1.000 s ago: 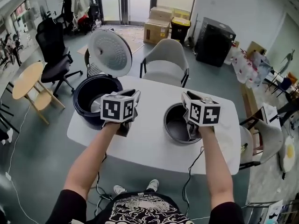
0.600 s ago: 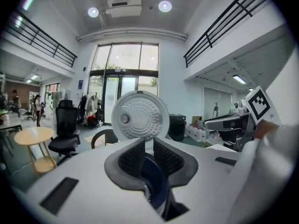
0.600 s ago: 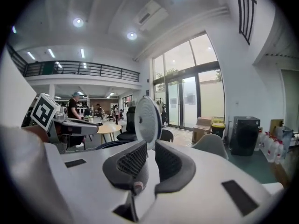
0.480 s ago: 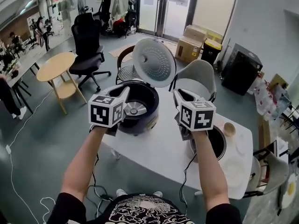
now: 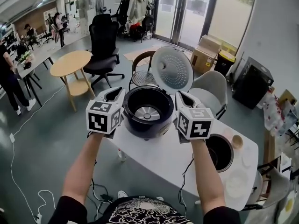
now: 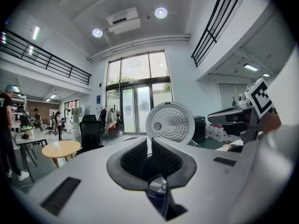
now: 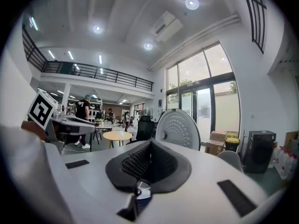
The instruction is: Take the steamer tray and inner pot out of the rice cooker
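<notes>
The dark rice cooker [image 5: 147,111] stands on the left end of the white table [image 5: 159,157], its white lid [image 5: 172,70] raised and its well empty down to the heating plate. To the right on the table sits the grey inner pot [image 5: 218,152], and beyond it a pale round tray [image 5: 236,185] lies flat. My left gripper [image 5: 117,93] hangs at the cooker's left side. Its jaws are closing, a thin gap left, nothing between them. My right gripper [image 5: 181,96] hangs at the cooker's right side, shut and empty. The lid [image 6: 170,122] [image 7: 177,127] shows beyond each gripper's jaws.
A small cup [image 5: 237,141] stands near the pot. A grey chair [image 5: 212,90] is behind the table, a black office chair [image 5: 103,41] and a round wooden table [image 5: 71,63] to the left. Cardboard boxes [image 5: 205,55] are at the back. A person [image 5: 9,78] stands far left.
Both grippers have swung left and risen, from beside the inner pot to either side of the rice cooker. The head view has followed them left. Both pairs of jaws have narrowed.
</notes>
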Demonstrator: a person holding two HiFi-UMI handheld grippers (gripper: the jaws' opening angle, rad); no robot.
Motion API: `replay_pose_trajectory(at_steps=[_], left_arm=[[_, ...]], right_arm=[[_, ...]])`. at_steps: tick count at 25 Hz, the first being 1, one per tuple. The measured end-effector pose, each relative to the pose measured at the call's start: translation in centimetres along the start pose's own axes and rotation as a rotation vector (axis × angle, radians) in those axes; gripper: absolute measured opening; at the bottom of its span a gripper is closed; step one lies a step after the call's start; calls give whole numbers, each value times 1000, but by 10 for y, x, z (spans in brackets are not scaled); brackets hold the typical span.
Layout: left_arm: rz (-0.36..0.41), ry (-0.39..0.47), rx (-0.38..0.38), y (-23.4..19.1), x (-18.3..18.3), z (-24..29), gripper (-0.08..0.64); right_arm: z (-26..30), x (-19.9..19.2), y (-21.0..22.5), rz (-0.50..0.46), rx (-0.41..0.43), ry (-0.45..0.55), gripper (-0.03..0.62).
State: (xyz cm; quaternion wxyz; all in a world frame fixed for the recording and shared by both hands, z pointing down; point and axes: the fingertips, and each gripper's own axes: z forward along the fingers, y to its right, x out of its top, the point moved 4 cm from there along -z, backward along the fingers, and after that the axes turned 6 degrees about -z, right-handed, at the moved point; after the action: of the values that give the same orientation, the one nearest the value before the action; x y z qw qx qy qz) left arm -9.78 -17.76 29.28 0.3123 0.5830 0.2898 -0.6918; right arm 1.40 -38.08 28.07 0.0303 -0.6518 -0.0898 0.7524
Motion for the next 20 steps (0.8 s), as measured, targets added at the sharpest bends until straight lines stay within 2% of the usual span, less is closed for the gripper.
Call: replay_pose_trajectory(at_steps=[6,20], left_arm=[[-7,2,13,-9,-2,-16,23],[-40,6,-1,-7,-10,-20,14]], right_arm=[[-4,5,-12,15,-1,27,14],[-12,-5,-7,41,-35,24,14]])
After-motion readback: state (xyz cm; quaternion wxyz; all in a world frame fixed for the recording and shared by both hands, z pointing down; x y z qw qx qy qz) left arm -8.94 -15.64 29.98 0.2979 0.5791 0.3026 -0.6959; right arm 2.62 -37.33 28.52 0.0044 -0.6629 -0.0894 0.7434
